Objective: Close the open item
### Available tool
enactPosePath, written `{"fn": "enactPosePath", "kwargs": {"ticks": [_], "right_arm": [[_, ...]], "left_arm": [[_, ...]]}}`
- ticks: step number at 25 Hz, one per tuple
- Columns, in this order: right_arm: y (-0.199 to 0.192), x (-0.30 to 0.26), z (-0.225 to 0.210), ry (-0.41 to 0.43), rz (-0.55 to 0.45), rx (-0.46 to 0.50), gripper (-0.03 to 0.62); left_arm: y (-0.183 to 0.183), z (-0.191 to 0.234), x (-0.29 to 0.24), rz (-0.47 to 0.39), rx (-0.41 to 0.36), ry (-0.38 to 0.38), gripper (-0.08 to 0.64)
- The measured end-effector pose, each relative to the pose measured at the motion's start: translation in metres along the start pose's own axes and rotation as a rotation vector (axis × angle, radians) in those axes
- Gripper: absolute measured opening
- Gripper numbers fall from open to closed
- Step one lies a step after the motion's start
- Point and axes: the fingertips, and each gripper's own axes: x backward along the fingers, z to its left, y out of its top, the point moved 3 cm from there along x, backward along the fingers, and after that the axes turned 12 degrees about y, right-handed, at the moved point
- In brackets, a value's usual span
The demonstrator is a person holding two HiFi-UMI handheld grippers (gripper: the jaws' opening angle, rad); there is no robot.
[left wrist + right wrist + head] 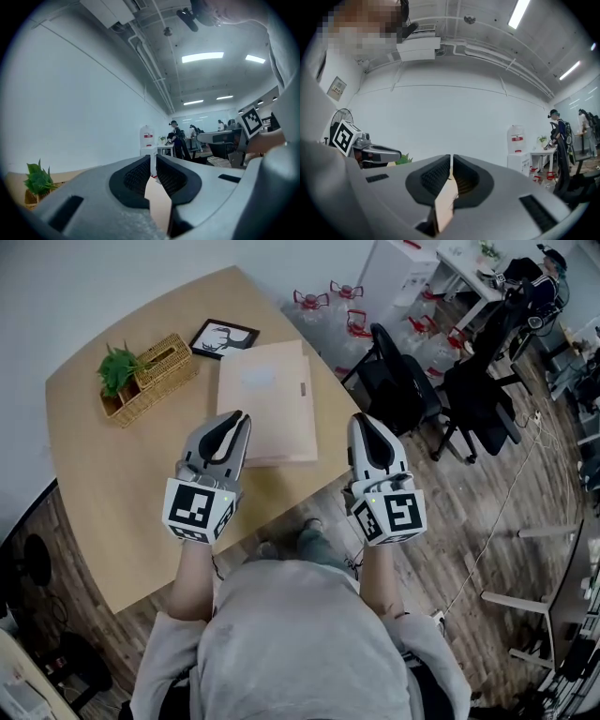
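Note:
A flat tan folder-like case (267, 399) lies on the wooden table (112, 493), its cover down flat and a small clasp at its right edge. My left gripper (236, 418) hovers over the case's near left corner, jaws shut with nothing between them. My right gripper (361, 420) hangs just off the case's right side, past the table's edge, also shut and empty. In the left gripper view the left gripper (153, 161) points level across the room, and only a tan strip shows below its pads. The right gripper view shows the right gripper (451, 161) the same way.
A wicker basket (155, 371) with a small green plant (117, 367) stands at the table's back left, beside a framed picture (223, 337). Black office chairs (403, 381) and water bottles (328, 298) stand on the floor to the right. A water dispenser (147, 140) stands by the far wall.

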Motion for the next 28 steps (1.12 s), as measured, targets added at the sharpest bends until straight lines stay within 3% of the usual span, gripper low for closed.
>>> {"fn": "enactPosePath", "kwargs": {"ticks": [5, 10, 20, 25, 28], "right_arm": [[-0.005, -0.019, -0.017, 0.060, 0.018, -0.015, 0.021], [-0.014, -0.034, -0.031, 0.131, 0.042, -0.026, 0.021], [-0.036, -0.056, -0.049, 0.256, 0.083, -0.056, 0.021], [-0.044, -0.062, -0.059, 0.300, 0.098, -0.066, 0.021], [-0.049, -0.063, -0.065, 0.317, 0.106, -0.069, 0.021]], "left_arm": [[-0.026, -0.022, -0.018, 0.074, -0.051, -0.072, 0.115], [-0.057, -0.050, -0.028, 0.152, -0.171, -0.130, 0.165], [-0.118, -0.094, -0.036, 0.325, -0.394, -0.179, 0.207], [-0.145, -0.108, -0.044, 0.403, -0.511, -0.163, 0.215], [-0.159, -0.111, -0.049, 0.440, -0.541, -0.137, 0.218]]}}
